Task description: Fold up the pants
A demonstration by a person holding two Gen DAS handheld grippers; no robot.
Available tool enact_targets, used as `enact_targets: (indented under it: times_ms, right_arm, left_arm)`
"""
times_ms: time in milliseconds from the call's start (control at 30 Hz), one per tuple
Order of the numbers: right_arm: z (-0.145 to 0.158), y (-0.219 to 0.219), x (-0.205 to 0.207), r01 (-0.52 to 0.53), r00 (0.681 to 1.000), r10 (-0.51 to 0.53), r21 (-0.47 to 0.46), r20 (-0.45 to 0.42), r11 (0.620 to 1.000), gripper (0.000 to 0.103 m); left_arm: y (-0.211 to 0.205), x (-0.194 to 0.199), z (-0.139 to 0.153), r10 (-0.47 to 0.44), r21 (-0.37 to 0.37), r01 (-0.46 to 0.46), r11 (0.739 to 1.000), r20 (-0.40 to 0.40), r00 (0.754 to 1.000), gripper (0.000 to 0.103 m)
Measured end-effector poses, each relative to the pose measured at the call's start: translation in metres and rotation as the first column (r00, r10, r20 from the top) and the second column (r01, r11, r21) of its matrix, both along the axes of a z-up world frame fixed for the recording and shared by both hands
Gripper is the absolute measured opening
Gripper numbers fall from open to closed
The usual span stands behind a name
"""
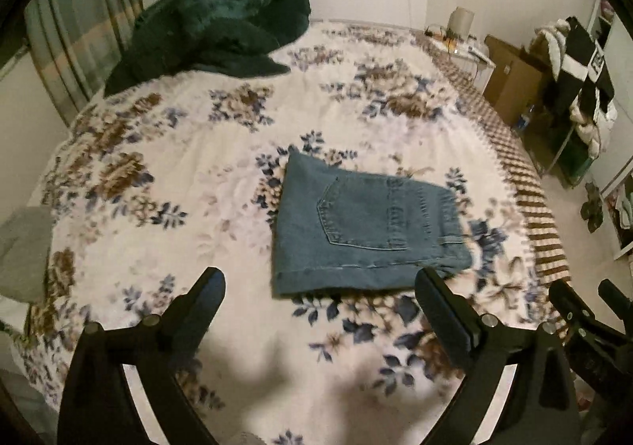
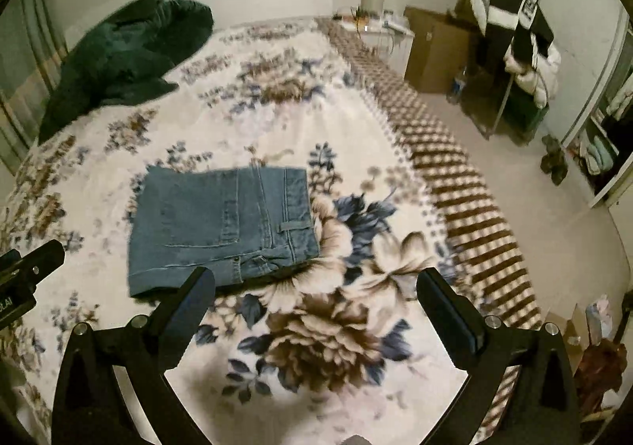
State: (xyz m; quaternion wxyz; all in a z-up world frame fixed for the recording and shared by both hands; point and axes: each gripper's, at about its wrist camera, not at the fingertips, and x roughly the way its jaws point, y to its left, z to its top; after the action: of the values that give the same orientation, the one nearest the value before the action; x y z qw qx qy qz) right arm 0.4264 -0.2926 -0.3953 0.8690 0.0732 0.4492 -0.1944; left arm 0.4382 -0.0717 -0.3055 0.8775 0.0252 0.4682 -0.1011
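The blue denim pants (image 1: pixel 364 227) lie folded into a compact rectangle on the floral bedspread (image 1: pixel 198 168), back pocket facing up. They also show in the right wrist view (image 2: pixel 221 223). My left gripper (image 1: pixel 320 282) is open and empty, held above the bed just in front of the pants' near edge. My right gripper (image 2: pixel 316 286) is open and empty, near the pants' near right corner, its left finger (image 2: pixel 194 294) over the hem. The right gripper shows at the left wrist view's right edge (image 1: pixel 585 306), and the left gripper at the right wrist view's left edge (image 2: pixel 27 270).
A dark green blanket (image 1: pixel 213 21) is heaped at the bed's far left by the headboard. A grey cloth (image 1: pixel 23 251) lies at the bed's left edge. To the right of the bed are a cardboard box (image 2: pixel 435 49), a clothes-laden rack (image 2: pixel 522 41) and the floor.
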Motion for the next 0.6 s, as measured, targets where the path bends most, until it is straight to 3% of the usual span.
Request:
enact_targets:
  times_ms: [400, 600]
  right_arm:
    - [0.187, 0.032, -0.147, -0.086, 0.978, 0.095, -0.055, 0.186, 0.995, 0.103]
    - [0.253, 0.051, -0.216, -0.136, 0.956, 0.151, -0.076, 0.253, 0.988, 0.103]
  left_arm:
    - [0.022, -0.137, 0.151, 0.058, -0.034, -0.053, 0.998, 0.155, 0.986, 0.098]
    - [0.031, -0.201, 0.205, 0.08, -0.024, -0.077, 0.997, 0.217, 0.973, 0.098]
